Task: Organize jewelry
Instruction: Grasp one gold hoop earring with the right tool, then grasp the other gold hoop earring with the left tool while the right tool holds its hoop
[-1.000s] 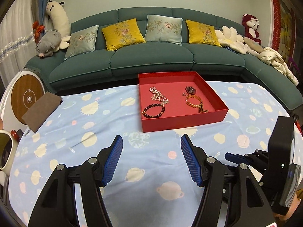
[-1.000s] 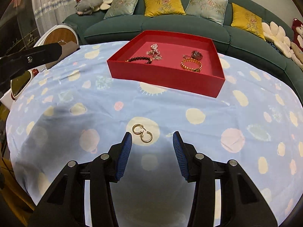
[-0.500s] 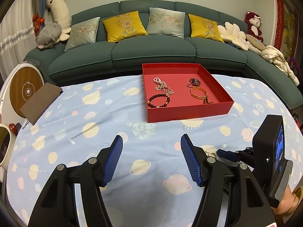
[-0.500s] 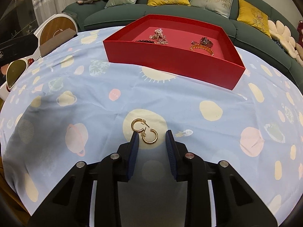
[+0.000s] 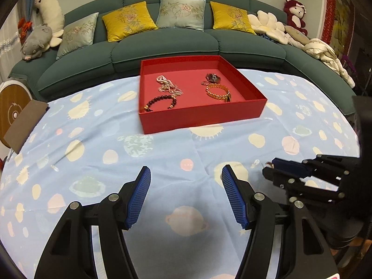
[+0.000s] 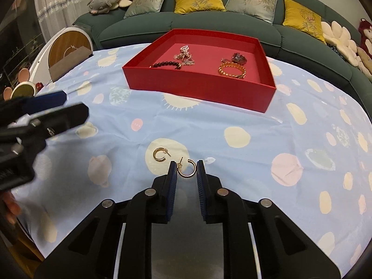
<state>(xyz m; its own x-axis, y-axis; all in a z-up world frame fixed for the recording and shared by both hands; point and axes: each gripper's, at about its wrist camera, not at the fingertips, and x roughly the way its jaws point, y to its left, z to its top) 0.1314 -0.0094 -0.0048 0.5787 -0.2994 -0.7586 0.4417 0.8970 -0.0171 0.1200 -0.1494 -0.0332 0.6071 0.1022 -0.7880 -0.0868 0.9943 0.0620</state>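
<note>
Two gold hoop earrings lie on the blue patterned cloth. One earring [image 6: 186,169] sits between the tips of my right gripper [image 6: 186,171], whose jaws are narrowly open around it without clamping. The other earring [image 6: 160,155] lies just left of it. A red tray [image 6: 244,100] farther back holds a dark bead bracelet [image 6: 165,64], a silver chain [image 6: 184,53], a gold bracelet [image 6: 232,70] and a dark ring [image 6: 239,58]. My left gripper [image 5: 184,187] is wide open and empty above the cloth, left of the right gripper [image 5: 274,166]. The tray also shows in the left wrist view [image 5: 200,116].
A green sofa [image 5: 162,46] with yellow and grey cushions runs behind the table. A brown card [image 5: 23,125] and a round wooden disc [image 5: 11,109] sit at the table's left edge. Plush toys [image 5: 37,41] rest on the sofa's ends.
My right gripper has moved forward and narrowed so that one earring now sits between its tips. The left gripper has come lower and closer to the table, still open.
</note>
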